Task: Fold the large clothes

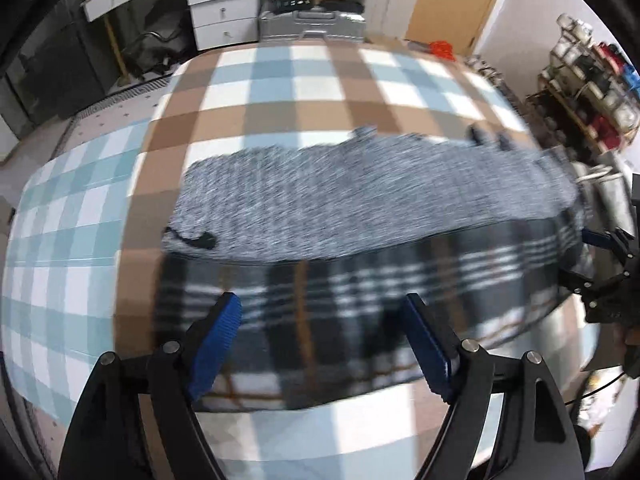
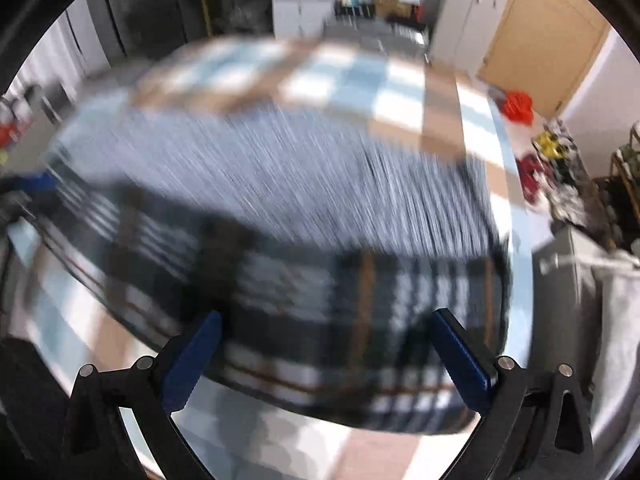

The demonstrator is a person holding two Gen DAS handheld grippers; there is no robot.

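Observation:
A large garment lies on the checked table: its grey flecked inside (image 1: 360, 208) faces up at the far part, and its dark plaid outside (image 1: 360, 300) with white and orange stripes shows nearer me. My left gripper (image 1: 324, 344) hangs above the plaid part near its left end, jaws wide apart and nothing between the blue pads (image 1: 218, 344). My right gripper (image 2: 328, 360) hovers over the plaid part (image 2: 320, 320) near its right end, also open and empty; this view is blurred. The grey inside (image 2: 300, 172) stretches beyond it. The right gripper's body (image 1: 608, 276) shows at the right edge.
The table carries a blue, white and brown checked cloth (image 1: 280, 76). White drawers (image 1: 222, 4) and a silver case (image 1: 312, 20) stand behind it. Cluttered shelves (image 1: 592, 80) stand to the right, a wooden door (image 2: 540, 36) at the back right, and a red thing (image 2: 518, 106) by the table's far corner.

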